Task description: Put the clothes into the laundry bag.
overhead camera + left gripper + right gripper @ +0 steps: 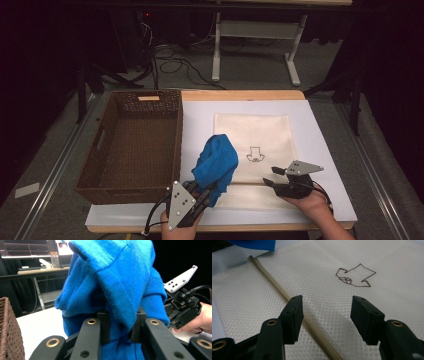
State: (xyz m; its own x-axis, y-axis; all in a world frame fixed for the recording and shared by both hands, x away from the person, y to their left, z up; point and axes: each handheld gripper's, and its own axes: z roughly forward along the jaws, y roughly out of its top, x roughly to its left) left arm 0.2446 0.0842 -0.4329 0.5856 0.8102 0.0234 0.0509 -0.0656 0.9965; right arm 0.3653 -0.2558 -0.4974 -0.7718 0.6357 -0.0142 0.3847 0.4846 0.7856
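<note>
Blue sweater [216, 162] bunched up, pinched in the left gripper [200, 196] above the near table edge, just right of the wicker basket [135, 145]. Right gripper [274, 176], jaws half apart with nothing between them, hovers over the near edge of the white mesh bag [255, 150], right of the sweater, its zipper [287, 297] running between the jaws.

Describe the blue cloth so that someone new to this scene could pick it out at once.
Start at the brown woven basket on the left of the white table top. Just right of it, the left gripper holds up a bunched bright blue knitted cloth, beside the flat cream mesh bag. It is the only blue, crumpled, lifted thing there.
</note>
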